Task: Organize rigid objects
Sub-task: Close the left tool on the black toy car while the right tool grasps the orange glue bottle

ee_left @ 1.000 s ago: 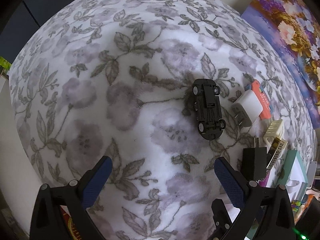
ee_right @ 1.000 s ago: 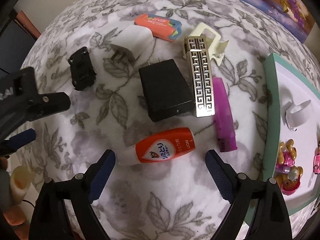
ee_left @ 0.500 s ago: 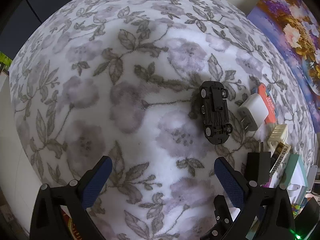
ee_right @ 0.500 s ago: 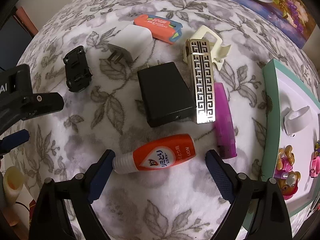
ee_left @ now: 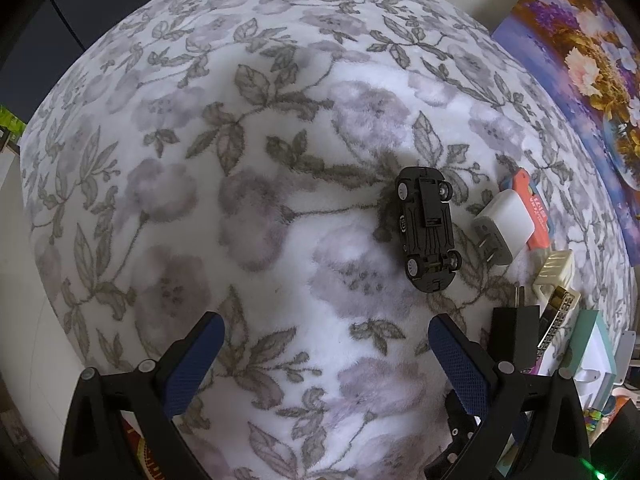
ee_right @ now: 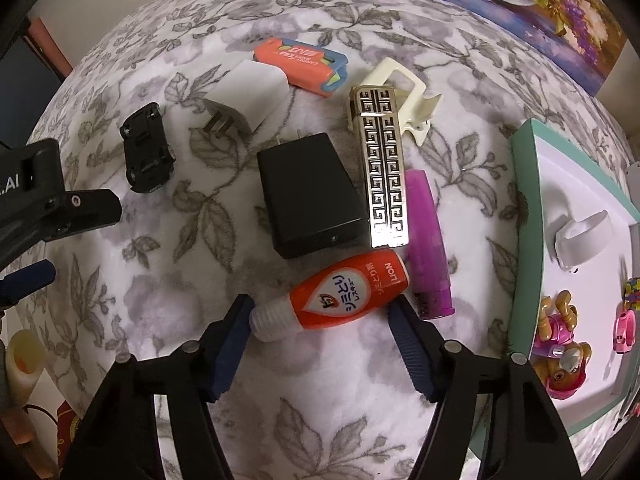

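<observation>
- The right tongs stand part open around the orange bottle, 1 blue pad at the white cap end and the other at the base; whether the pads touch it I cannot tell.
- The bottle lies on its side on the floral blanket, just in front of the black charger and touching the purple tube.
- A gold patterned bar lies between the charger and the tube, its far end on a cream clip.
- Farther back lie a white plug and an orange pack.
- The toy car lies upside down, wheels up, left of the plug.
- The left tongs hover wide open over bare blanket, holding nothing, the car ahead and to their right.
- A teal-edged tray at the right holds a white ring and small pink toys.
- A flower painting leans at the far right.
</observation>
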`<action>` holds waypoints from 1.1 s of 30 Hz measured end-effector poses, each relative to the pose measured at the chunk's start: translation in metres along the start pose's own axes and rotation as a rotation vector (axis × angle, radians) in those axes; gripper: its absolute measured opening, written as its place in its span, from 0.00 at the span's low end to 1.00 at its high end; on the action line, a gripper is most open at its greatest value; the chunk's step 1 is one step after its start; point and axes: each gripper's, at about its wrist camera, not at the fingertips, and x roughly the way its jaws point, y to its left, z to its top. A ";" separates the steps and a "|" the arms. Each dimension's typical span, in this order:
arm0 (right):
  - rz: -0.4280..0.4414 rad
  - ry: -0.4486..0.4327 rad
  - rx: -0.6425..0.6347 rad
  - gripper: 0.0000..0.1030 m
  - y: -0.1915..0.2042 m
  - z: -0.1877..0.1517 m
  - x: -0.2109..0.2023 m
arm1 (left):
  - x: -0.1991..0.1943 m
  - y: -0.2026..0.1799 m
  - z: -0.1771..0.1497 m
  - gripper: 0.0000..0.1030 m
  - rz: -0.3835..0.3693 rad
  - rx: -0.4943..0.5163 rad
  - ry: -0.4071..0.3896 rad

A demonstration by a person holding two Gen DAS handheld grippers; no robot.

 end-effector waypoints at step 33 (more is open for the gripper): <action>0.081 0.025 0.079 0.46 -0.052 0.021 -0.010 | 0.009 -0.027 0.030 0.98 -0.111 0.023 -0.103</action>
